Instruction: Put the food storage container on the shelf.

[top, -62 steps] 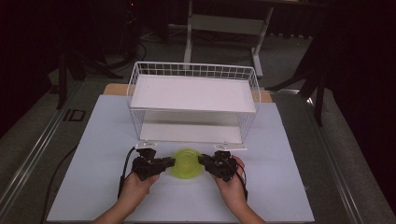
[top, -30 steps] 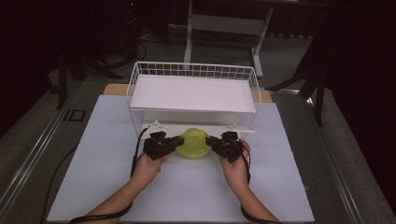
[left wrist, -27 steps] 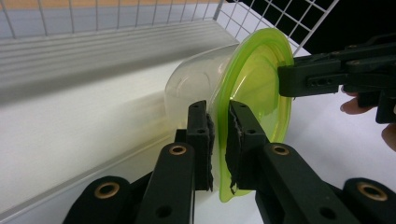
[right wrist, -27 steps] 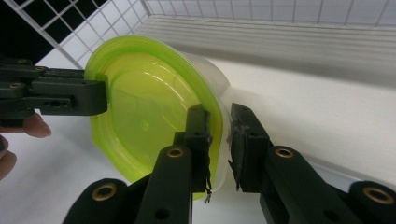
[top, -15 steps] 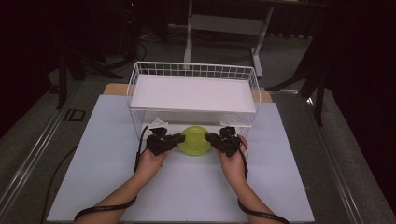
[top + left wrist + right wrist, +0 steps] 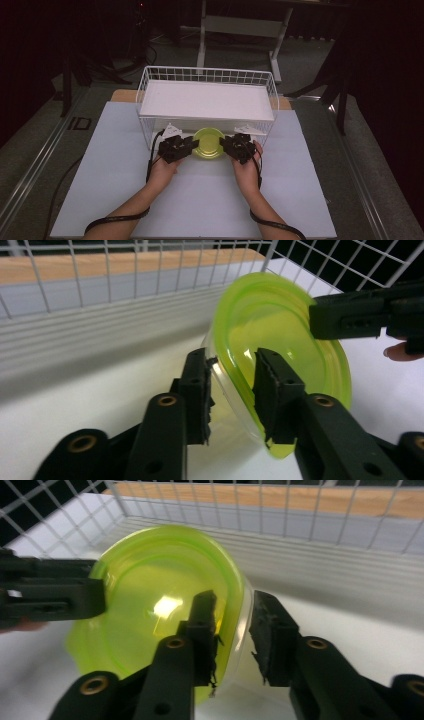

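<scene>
Under the white wire rack, at its front edge, sits a green bowl on the white table. Both grippers hold it. On the bowl's left side, the left gripper has its jaws closed on the rim, one jaw inside and one outside. On the bowl's right side, the right gripper pinches the rim the same way. To the rack's left, on the grey floor, white letters read "ID". The bowl has no writing.
</scene>
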Demonstrator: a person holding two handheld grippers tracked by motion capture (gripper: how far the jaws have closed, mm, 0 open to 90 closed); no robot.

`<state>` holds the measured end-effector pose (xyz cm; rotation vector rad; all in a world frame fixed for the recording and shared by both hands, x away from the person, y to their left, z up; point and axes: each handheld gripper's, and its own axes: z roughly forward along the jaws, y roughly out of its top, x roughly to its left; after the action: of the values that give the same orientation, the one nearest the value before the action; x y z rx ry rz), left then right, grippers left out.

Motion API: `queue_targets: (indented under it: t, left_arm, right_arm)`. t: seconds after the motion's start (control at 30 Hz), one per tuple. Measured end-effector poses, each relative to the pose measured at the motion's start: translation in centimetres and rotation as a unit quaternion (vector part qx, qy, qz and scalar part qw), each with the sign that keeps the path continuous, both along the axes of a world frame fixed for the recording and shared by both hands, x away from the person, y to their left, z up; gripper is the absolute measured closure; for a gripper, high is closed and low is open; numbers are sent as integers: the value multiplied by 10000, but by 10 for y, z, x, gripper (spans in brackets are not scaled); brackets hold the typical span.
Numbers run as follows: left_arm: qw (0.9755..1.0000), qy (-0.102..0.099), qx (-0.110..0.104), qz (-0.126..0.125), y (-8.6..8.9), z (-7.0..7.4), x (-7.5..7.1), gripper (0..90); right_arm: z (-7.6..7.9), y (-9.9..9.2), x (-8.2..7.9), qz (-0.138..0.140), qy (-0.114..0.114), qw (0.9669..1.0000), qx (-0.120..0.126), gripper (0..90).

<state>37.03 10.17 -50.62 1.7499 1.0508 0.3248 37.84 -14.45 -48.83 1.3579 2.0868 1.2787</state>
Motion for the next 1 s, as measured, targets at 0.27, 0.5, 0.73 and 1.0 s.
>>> queue_targets:
  t: [0.27, 0.5, 0.73, 1.0]
  left_arm:
    - [9992, -353, 53, 180, 1, 2, 3, 532]
    - [9989, -442, 0, 184, 9, 4, -7, 506]
    - [9992, -356, -177, -1, 26, 6, -27, 505]
    - [9990, -162, -369, -219, 38, 3, -56, 449]
  right_arm:
    - [-2, 4, 2, -42, -268, 9996, -19, 532]
    - [6, 4, -17, 127, -437, 9989, 58, 518]
    - [3, 4, -39, 210, -434, 9988, 1, 564]
    - [-14, 8, -47, 401, -120, 9988, -257, 817]
